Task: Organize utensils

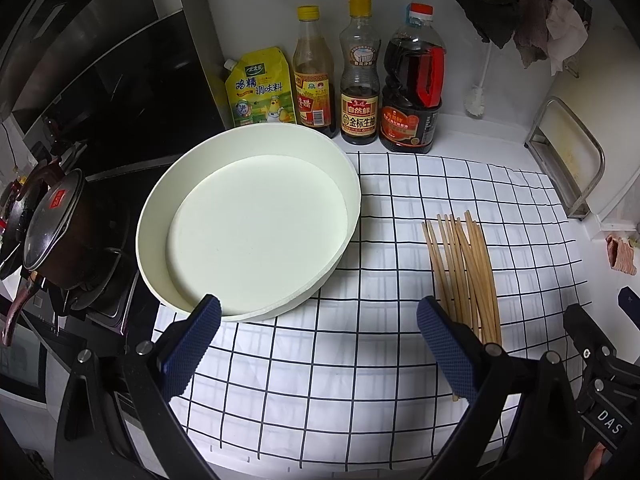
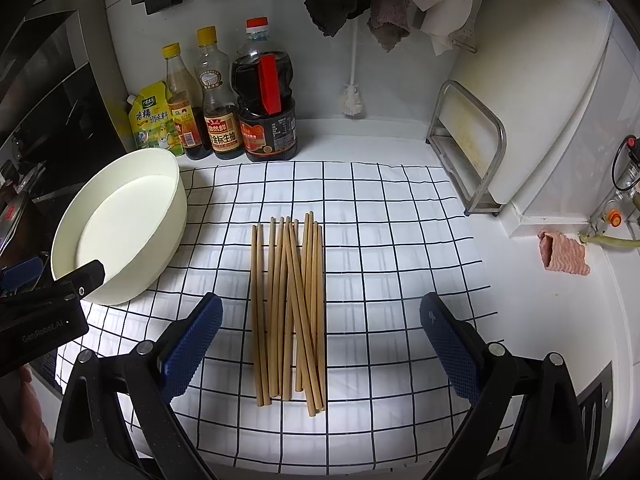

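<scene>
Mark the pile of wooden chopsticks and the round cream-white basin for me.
pile of wooden chopsticks [image 2: 288, 308]: right wrist view, middle of the bundle.
round cream-white basin [image 1: 256, 228]: left wrist view, bare inner floor.

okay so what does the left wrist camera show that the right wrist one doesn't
Only the left wrist view: a lidded dark pot on the stove. Only the right wrist view: a white cutting board leaning on the rack, plus a valve with hose. Both share: the open left tongs, the open right tongs, the chopsticks, the empty white basin, the sauce bottles and the checked cloth.
</scene>
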The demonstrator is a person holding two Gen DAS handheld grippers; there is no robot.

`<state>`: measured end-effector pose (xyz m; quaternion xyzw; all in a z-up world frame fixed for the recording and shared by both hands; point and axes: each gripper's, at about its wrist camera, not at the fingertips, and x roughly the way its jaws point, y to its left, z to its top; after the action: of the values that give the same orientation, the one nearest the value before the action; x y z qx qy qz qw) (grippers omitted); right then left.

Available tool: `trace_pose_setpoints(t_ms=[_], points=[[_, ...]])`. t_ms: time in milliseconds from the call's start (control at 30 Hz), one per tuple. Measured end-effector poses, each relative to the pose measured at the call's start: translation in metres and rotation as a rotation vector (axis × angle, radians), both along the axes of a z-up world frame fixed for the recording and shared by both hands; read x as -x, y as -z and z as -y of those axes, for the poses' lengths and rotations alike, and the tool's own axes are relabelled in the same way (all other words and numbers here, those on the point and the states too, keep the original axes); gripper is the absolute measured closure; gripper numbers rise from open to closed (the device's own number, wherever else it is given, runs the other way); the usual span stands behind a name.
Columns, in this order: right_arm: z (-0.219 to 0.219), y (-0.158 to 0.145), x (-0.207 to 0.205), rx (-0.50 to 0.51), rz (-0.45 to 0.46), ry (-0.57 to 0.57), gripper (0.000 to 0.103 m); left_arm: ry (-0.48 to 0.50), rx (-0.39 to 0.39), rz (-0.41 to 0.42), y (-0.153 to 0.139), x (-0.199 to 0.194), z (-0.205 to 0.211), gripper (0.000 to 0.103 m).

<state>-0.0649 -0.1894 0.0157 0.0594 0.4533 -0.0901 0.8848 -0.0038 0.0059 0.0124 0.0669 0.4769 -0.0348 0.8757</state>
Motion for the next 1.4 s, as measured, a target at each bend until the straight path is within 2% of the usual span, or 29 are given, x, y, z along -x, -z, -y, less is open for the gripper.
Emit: trace_pose_setpoints(t_ms=[900,1067,1400], points=[[0.006,0.008,-0.001,-0.031,-0.009,0.007,0.008,0.004,0.012,-0.025,0.012,-0.004,0.0,0.006],[0.025,0.025,0.0,-0.051,-0.035,0.008,0.008,0.033,0.029,-0.049,0.027,-0.007,0.011,0.006],[0.061,0.091,-0.009,-0.081,-0.092,0.002,0.008,0.126,0.057,-0.067,0.073,-0.006,0.055,0.006]])
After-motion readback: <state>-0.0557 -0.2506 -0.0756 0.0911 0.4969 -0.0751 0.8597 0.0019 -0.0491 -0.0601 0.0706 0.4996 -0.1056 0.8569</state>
